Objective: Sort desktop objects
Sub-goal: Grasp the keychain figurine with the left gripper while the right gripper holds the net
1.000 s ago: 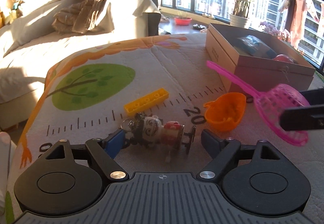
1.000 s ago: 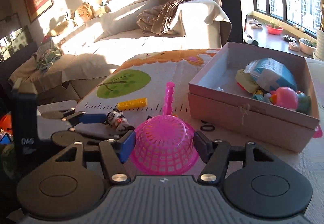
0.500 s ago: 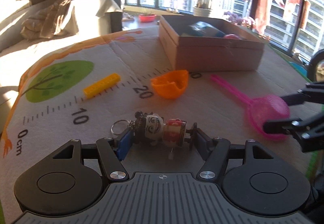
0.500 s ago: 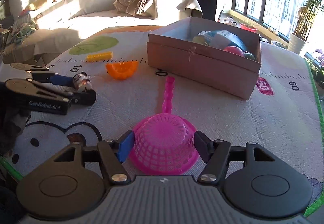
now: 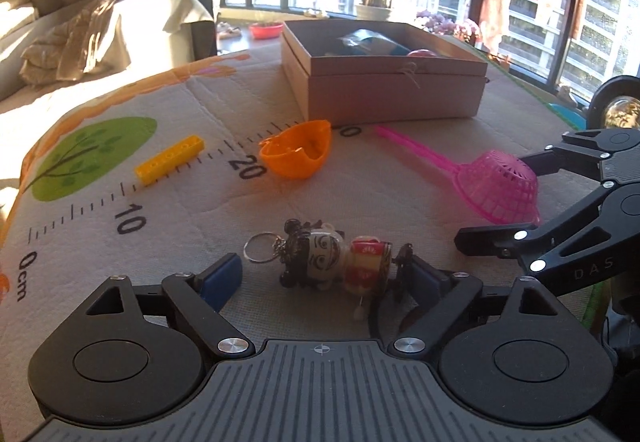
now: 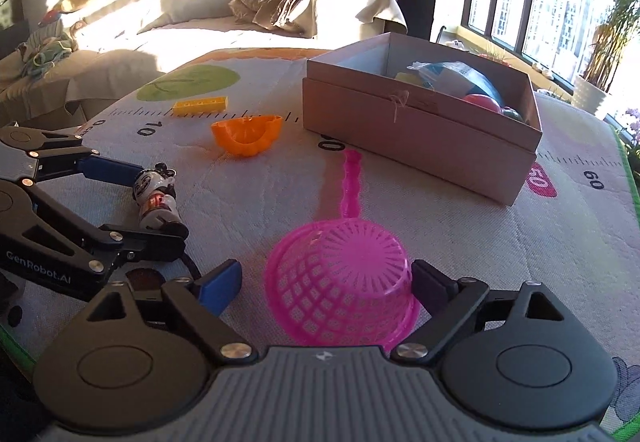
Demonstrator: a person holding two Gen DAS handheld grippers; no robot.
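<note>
A doll keychain (image 5: pixel 336 262) lies on the mat between the fingers of my left gripper (image 5: pixel 324 278), which is open around it; it also shows in the right wrist view (image 6: pixel 156 194). A pink toy strainer (image 6: pixel 344 278) lies dome up on the mat between the fingers of my right gripper (image 6: pixel 328 282), which is open; its right pad touches the basket. The strainer also shows in the left wrist view (image 5: pixel 496 186). An orange half-shell (image 5: pixel 296 154) and a yellow brick (image 5: pixel 170 159) lie farther out. A cardboard box (image 5: pixel 392 90) holds several toys.
The table is covered by a play mat (image 5: pixel 168 102) printed with a ruler and a green tree. A sofa (image 6: pixel 224 10) with a blanket stands beyond the table's far edge. Windows and potted plants are behind the box.
Both grippers have come down to the mat and opened wider: the doll and the strainer, held aloft a second ago, now lie on the mat between loose fingers.
</note>
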